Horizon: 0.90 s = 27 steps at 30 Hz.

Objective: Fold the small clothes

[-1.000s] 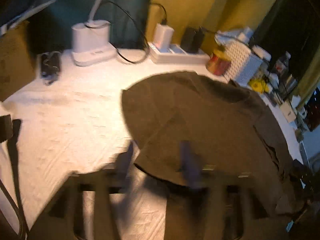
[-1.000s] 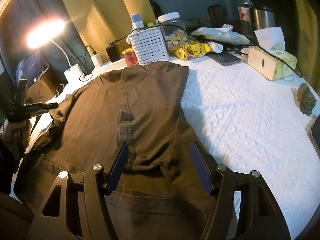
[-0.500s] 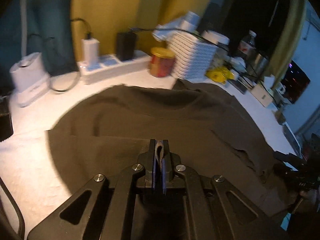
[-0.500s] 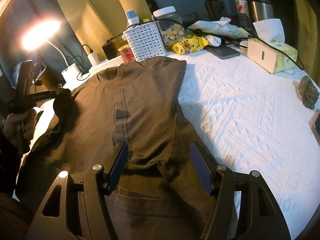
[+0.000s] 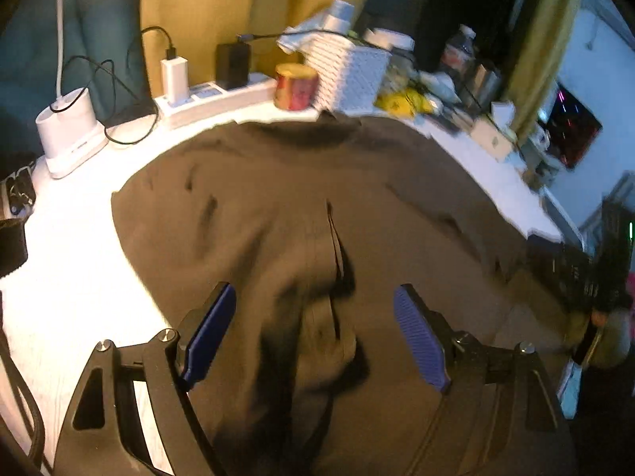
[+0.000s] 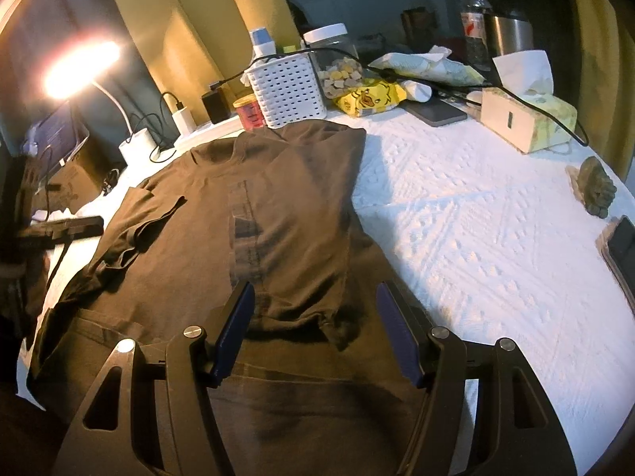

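A dark brown T-shirt [image 5: 317,206] [image 6: 285,214] lies spread on the white textured table cover [image 6: 476,238], both of its sleeves folded in over the body. My left gripper [image 5: 315,309] hovers over the folded left sleeve [image 6: 139,230]; its jaws are opening wide and the blue pads [image 5: 210,325] press on nothing, the cloth lying loose below them. In the right wrist view the left gripper [image 6: 67,228] shows as a dark bar at the shirt's left edge. My right gripper [image 6: 315,313] stands open above the lower part of the shirt, apart from the cloth.
Along the back stand a white lamp base [image 5: 69,131], a power strip with chargers [image 5: 206,95], a red tin [image 5: 295,87] and a white basket [image 6: 287,89]. A tissue box [image 6: 528,119], phone [image 6: 434,113] and snack bags lie at the back right. Another phone [image 6: 621,246] sits at the right edge.
My left gripper carried the left sleeve inward over the shirt while shut on it, then let go and its jaws spread wide. The right gripper has stayed in place, open.
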{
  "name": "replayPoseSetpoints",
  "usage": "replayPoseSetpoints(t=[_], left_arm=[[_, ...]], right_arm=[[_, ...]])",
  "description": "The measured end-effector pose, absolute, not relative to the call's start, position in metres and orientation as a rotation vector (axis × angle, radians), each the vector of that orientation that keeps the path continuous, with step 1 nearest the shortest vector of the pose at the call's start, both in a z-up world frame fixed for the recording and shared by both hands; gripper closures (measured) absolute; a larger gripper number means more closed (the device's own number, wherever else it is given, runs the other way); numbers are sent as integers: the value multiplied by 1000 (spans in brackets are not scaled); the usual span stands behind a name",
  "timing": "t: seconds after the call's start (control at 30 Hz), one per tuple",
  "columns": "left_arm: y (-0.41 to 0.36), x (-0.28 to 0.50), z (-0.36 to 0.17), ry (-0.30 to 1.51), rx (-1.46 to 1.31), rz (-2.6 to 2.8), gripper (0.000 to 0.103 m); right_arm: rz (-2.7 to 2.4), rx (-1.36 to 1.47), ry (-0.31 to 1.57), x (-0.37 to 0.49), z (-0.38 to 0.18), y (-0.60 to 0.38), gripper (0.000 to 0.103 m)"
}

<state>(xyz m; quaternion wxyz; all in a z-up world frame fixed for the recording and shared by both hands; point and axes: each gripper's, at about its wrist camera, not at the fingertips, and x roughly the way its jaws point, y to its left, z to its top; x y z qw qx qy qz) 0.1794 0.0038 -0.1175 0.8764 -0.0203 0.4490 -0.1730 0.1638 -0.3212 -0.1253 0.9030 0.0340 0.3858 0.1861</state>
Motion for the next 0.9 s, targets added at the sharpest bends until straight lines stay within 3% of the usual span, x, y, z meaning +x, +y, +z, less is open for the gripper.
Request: replayPoseSetpoints(t=[0.23,0.53,0.9], left_arm=[[-18,157,-144,996,90,-432,64],[-27,133,-134,1007,143,-529,64],[76,170,-121,945,-155,-182,63]], right_arm=[[418,46,797,156,-122,-304,35],[426,35,796,145,-118,-297,35],[427,7,785,164,-111,-296,35]])
